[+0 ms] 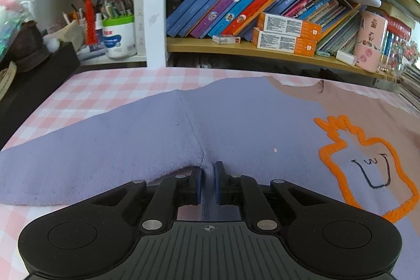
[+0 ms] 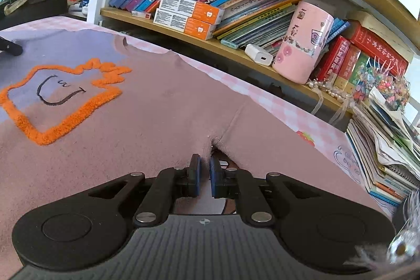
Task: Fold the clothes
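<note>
On the pink-checked worktop (image 1: 110, 80) lies a sweater (image 1: 249, 117), half purple, half pink, with an orange outlined face. Left tool (image 1: 208, 169) pinches its purple armpit fold; right tool (image 2: 204, 164) pinches the pink one. Writing on 2 orange boxes (image 2: 191, 15) is unreadable.

Sweater (image 1: 236, 122): two-tone, lavender-blue on its left half, dusty pink (image 2: 157, 101) on its right. Chest motif (image 1: 367, 169): fuzzy orange outline with a thin black drawn mark inside. Tabletop (image 1: 105, 80) cover: pink-and-white check; a red strawberry print (image 2: 305, 138) at the right edge. Fingers (image 1: 198, 185): black with blue pads. Far shelf (image 1: 236, 47): pale wood, carrying blue, purple and red book spines (image 1: 223, 1), orange-and-white boxes (image 1: 286, 33) and a pink printed cup (image 2: 302, 43).
</note>
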